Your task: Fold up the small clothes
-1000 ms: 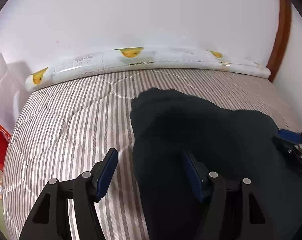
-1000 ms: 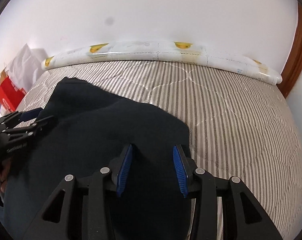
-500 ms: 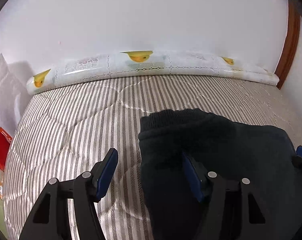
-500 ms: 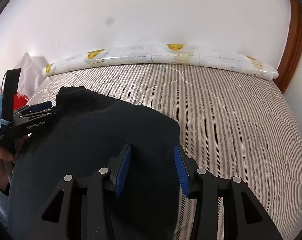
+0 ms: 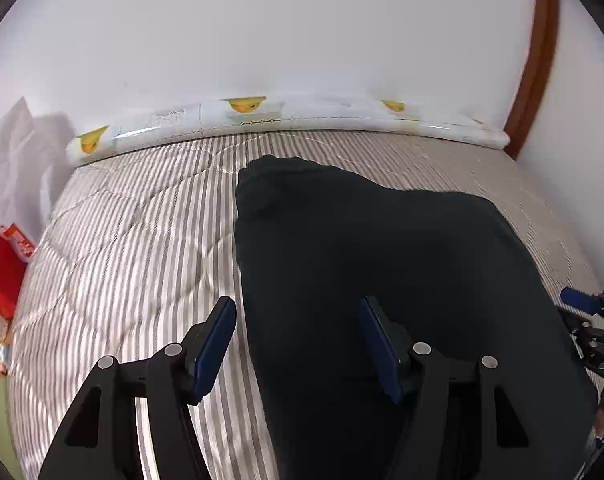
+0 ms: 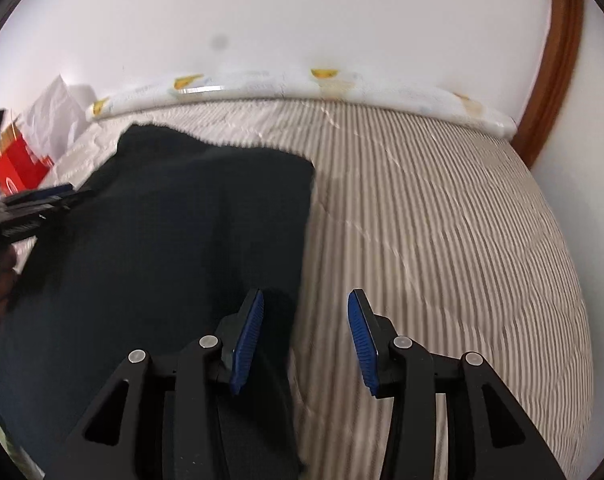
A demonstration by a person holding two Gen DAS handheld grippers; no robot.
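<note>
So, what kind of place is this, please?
Most likely a bedroom in a home. A striped quilted mattress lies against a white wall, with a dark garment spread on it. A brown wooden frame, perhaps a door frame, stands at the corner.

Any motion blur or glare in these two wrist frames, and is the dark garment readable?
Left wrist: stripes of the mattress smear slightly at lower left; glare streak on the glossy duck-print roll; dark garment nearly textureless. Right wrist: stronger blur across stripes and roll; garment's edge soft; left tongs streaked. Both: heavy fisheye bowing, black corner vignette.
</note>
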